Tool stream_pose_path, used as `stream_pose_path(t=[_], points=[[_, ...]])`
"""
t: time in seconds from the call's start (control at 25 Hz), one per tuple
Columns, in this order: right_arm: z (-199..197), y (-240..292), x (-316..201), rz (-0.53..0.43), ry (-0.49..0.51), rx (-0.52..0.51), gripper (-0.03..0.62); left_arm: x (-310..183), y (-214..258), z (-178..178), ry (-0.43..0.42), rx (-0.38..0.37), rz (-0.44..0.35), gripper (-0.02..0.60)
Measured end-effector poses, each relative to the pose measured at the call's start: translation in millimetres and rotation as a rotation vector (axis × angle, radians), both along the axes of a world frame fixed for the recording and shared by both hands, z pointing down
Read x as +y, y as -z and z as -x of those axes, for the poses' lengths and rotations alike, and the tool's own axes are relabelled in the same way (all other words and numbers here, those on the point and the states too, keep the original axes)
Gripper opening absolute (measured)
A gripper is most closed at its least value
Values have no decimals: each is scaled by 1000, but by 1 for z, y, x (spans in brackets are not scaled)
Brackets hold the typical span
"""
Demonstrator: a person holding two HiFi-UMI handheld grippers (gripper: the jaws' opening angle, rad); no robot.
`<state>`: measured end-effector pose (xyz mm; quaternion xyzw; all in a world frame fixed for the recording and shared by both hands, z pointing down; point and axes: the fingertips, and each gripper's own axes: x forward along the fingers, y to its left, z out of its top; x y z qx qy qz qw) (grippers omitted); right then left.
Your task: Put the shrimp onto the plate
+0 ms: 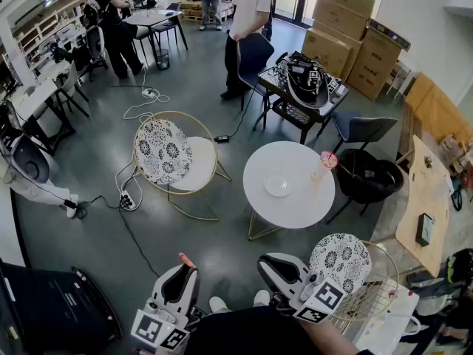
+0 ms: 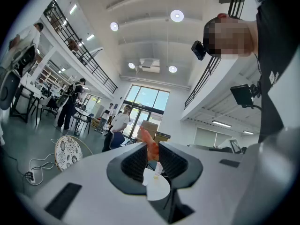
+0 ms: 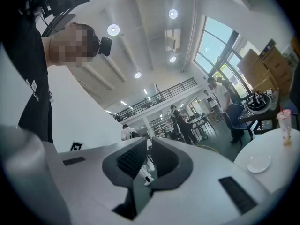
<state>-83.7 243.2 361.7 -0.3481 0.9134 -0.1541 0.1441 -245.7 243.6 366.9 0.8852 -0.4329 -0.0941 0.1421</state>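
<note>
- The left gripper is held low, close to the person's body and above the grey floor.
- Its jaws are pressed onto the shrimp, which stands upright between the black pads with its orange end poking out past the tips.
- In the head view the shrimp shows as a small orange stub at the tip of that gripper.
- The right gripper has its jaws drawn nearly together, with only a thin slit between them and nothing in it.
- The plate lies near the middle of the round white tabletop, well apart from both grippers.
- A cup with a pink top stands near the tabletop's far edge, beside the plate but not touching it.
</note>
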Motion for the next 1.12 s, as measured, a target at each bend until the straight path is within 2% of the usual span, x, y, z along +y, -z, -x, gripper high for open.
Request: stream_pose_path(t=[0.56, 0.84, 1.12], points=[[46, -10, 5, 25, -19, 17, 46, 2, -10, 53, 8, 2, 3, 78], [68, -18, 6, 48, -78, -7, 46, 8, -22, 88, -36, -8, 25, 78], [82, -25, -9, 56, -83, 1, 46, -4, -29, 109, -12, 1, 16, 78]])
